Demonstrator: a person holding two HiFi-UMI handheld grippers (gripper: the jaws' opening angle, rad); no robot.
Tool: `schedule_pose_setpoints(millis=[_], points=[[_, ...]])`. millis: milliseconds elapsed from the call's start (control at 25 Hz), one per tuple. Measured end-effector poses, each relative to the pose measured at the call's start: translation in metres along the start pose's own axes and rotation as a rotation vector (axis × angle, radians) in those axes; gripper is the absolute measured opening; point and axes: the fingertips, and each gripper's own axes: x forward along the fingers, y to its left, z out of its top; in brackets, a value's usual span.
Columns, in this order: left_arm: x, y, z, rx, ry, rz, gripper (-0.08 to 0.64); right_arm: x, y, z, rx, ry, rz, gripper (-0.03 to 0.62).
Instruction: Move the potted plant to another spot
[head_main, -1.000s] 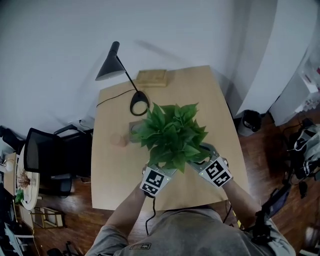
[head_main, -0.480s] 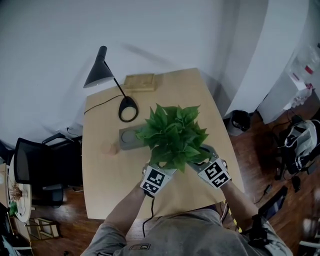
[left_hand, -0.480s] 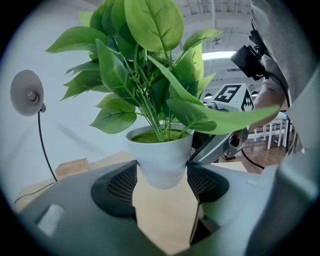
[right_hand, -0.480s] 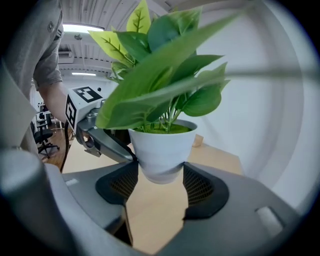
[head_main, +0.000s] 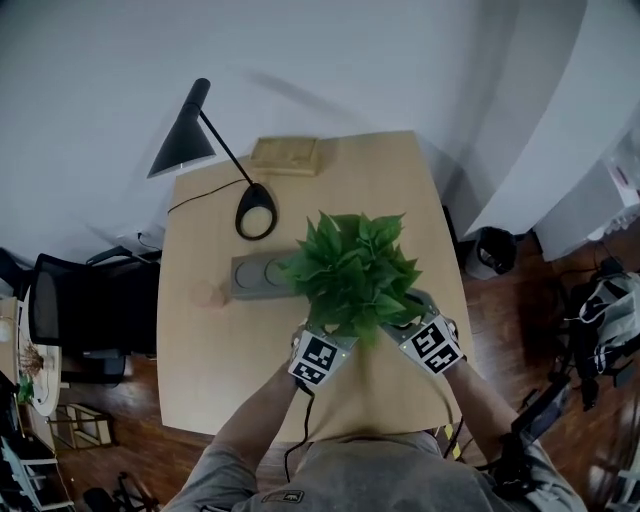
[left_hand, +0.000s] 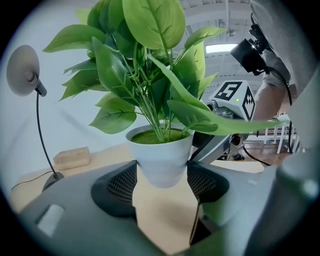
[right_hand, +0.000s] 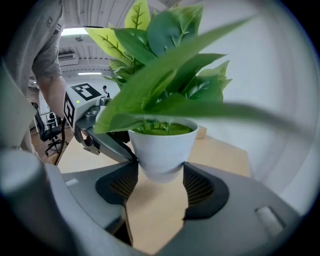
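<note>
The potted plant (head_main: 355, 268) has broad green leaves and a small white pot (left_hand: 161, 158). The pot hangs a little above the wooden table (head_main: 210, 350), over its near right part. My left gripper (left_hand: 161, 175) is shut on the pot's lower half, with a pad against each side. My right gripper (right_hand: 160, 172) clamps the same pot (right_hand: 162, 150) from the opposite side. In the head view only the two marker cubes, the left cube (head_main: 320, 358) and the right cube (head_main: 433, 345), show; leaves hide the fingertips and the pot.
A black desk lamp (head_main: 185, 140) stands at the table's far left, its base (head_main: 255, 210) near a grey tray (head_main: 258, 273). A wooden block (head_main: 285, 155) lies at the far edge. A small pinkish round object (head_main: 207, 295) sits left. A black chair (head_main: 70, 310) stands beside the table.
Both grippers have carried the plant away from the lamp base and down, toward the near right of the table. The grey tray that the leaves covered now shows.
</note>
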Motion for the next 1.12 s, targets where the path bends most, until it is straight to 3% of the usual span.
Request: schedule_pose_setpoints(millis=[640,1120], points=[[0.075,0.049,-0.068,-0.105,0.126,0.059,0.304,0.080,-0.057,-0.055,0.020,0.103,0.078,0.281],[0.098,0.057,-0.084,-0.094,0.138,0.078,0.298,0.100,-0.072,-0.076,0.056,0.109,0.070,0.270]])
